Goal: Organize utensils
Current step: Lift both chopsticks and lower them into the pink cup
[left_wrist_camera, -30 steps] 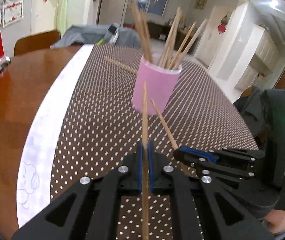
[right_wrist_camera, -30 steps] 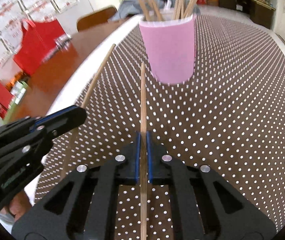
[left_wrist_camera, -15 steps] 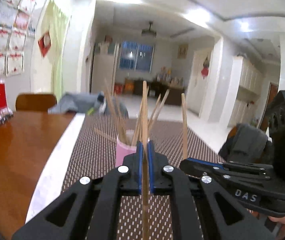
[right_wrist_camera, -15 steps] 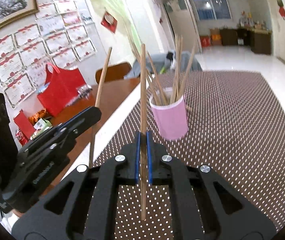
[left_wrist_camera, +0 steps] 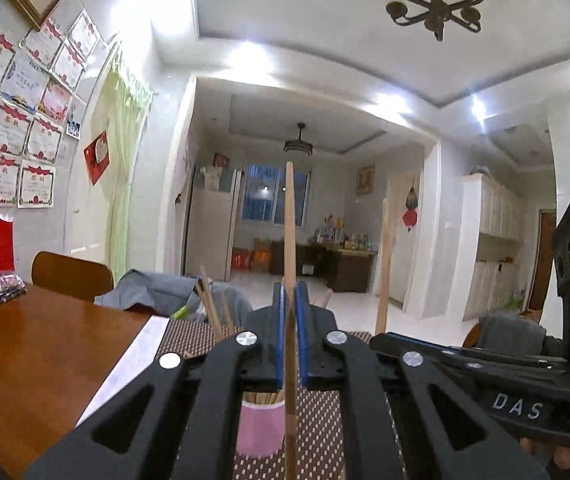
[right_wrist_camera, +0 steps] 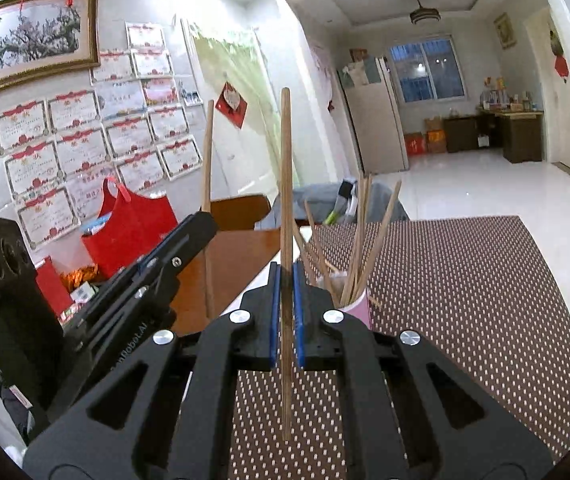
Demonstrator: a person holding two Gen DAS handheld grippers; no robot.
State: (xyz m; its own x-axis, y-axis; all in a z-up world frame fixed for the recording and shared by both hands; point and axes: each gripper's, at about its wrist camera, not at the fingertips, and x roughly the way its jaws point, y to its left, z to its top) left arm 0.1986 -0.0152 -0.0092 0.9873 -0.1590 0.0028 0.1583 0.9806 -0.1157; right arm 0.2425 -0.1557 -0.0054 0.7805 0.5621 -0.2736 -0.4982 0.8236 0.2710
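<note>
My left gripper (left_wrist_camera: 291,304) is shut on a wooden chopstick (left_wrist_camera: 290,232) that stands upright between its blue pads. My right gripper (right_wrist_camera: 285,280) is shut on another upright chopstick (right_wrist_camera: 286,168). A pink cup (left_wrist_camera: 260,426) holding several chopsticks stands on the dotted brown mat, just beyond and below both grippers; in the right wrist view the pink cup (right_wrist_camera: 359,308) peeks out right of the fingers. The right gripper's body (left_wrist_camera: 485,376) and its chopstick (left_wrist_camera: 383,264) show at the right of the left wrist view. The left gripper's body (right_wrist_camera: 137,292) and its chopstick (right_wrist_camera: 207,168) show at the left of the right wrist view.
The brown dotted mat (right_wrist_camera: 465,300) covers the right part of a wooden table (left_wrist_camera: 37,352). A red bag (right_wrist_camera: 133,228) and small items sit at the table's left. A wooden chair (left_wrist_camera: 71,280) with grey cloth (left_wrist_camera: 153,292) beside it stands at the far end.
Both grippers have risen and tilted up from the mat, each lifting its chopstick to upright. The cup has dropped low in both views and the room behind now fills them.
</note>
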